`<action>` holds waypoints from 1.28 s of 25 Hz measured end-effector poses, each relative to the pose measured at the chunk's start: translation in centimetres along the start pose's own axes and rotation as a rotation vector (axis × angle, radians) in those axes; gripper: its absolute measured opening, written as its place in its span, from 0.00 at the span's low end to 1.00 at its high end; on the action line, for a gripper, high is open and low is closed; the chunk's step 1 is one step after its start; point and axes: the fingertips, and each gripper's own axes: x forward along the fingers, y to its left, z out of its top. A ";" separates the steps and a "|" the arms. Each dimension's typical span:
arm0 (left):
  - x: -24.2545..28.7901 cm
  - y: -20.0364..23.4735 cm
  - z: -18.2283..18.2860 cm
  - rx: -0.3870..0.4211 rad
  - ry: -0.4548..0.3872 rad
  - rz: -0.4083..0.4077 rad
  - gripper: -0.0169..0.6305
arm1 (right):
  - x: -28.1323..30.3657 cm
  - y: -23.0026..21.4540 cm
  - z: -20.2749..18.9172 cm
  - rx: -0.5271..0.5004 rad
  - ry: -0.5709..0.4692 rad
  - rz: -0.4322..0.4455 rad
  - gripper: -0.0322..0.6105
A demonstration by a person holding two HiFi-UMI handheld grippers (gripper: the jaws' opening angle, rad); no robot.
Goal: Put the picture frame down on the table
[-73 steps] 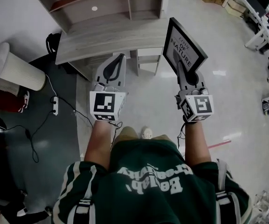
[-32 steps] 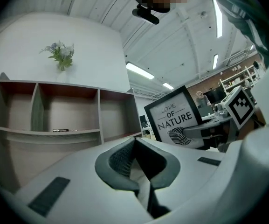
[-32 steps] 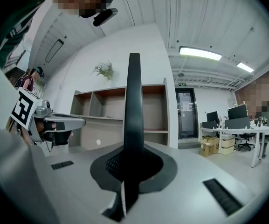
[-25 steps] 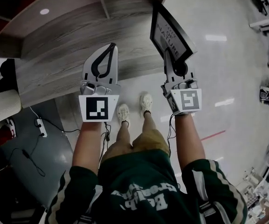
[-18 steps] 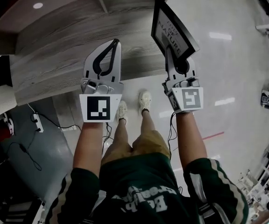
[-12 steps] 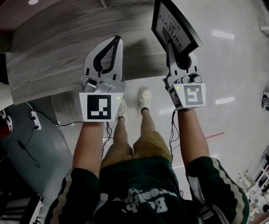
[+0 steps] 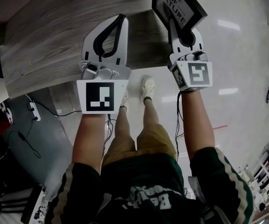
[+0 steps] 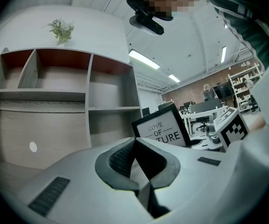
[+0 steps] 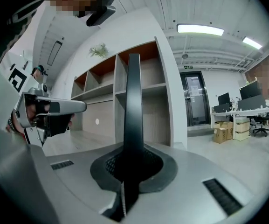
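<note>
Approach step: right gripper [image 7: 175, 24] clamping picture frame [image 7: 178, 4] by table's [image 7: 45, 36] right edge; left gripper [image 7: 121, 18] closed, empty. Next: lower, release.

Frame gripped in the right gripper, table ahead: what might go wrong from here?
The right gripper pinches the picture frame by its lower edge only, so it may pivot or slip on touchdown. In the head view the frame sits near the corner of the table; set down there, it might overhang and tip off.
</note>
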 end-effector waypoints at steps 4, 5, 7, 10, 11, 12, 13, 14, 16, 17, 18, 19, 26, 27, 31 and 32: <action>-0.2 -0.2 -0.8 -0.010 0.007 -0.002 0.05 | 0.3 0.0 -0.8 -0.005 -0.022 0.017 0.11; -0.3 -0.1 -1.0 -0.013 0.008 0.002 0.05 | 0.4 0.1 -1.1 0.002 -0.016 0.022 0.11; -0.4 0.1 -1.2 -0.018 0.007 0.014 0.05 | 0.7 0.3 -1.5 0.007 -0.006 0.034 0.11; -0.6 -0.1 -1.2 -0.018 0.002 0.015 0.05 | 0.6 0.3 -2.0 -0.017 0.003 0.045 0.11; -0.6 -0.4 -1.2 -0.013 0.003 0.011 0.05 | 0.5 0.2 -2.3 -0.021 0.018 0.049 0.11; -0.6 -0.6 -1.2 -0.009 0.004 0.008 0.05 | 0.4 0.1 -2.7 -0.020 0.032 0.052 0.11; -0.6 -0.7 -1.3 -0.009 0.007 0.007 0.05 | 0.3 0.1 -3.0 -0.016 0.044 0.053 0.11; -0.6 -0.7 -1.5 -0.011 0.009 0.007 0.05 | 0.3 0.2 -3.2 -0.015 0.059 0.053 0.11; -0.7 -0.4 -1.8 -0.014 0.017 0.008 0.05 | 0.5 0.5 -3.6 -0.023 0.090 0.054 0.11; -0.6 -0.4 -1.9 -0.015 0.022 0.009 0.05 | 0.6 0.5 -3.5 -0.027 0.092 0.057 0.11; -0.5 -0.4 -2.0 -0.019 0.027 0.011 0.05 | 0.7 0.5 -3.3 -0.026 0.084 0.061 0.11; -0.4 -0.4 -1.9 -0.027 0.030 0.014 0.05 | 0.7 0.4 -2.9 -0.022 0.066 0.070 0.11; -0.8 -0.4 -2.3 -0.055 0.026 0.025 0.05 | 0.8 1.7 -2.6 -0.013 0.046 0.125 0.29; -0.7 -0.4 -2.5 -0.054 0.027 0.024 0.05 | 0.7 1.7 -2.8 -0.013 0.049 0.122 0.30; -0.7 -0.6 -2.8 -0.065 0.029 0.028 0.05 | 0.3 1.3 -3.3 0.007 0.074 0.099 0.37; -0.7 -0.6 -2.8 -0.066 0.028 0.030 0.05 | 0.3 1.4 -3.2 -0.003 0.058 0.103 0.39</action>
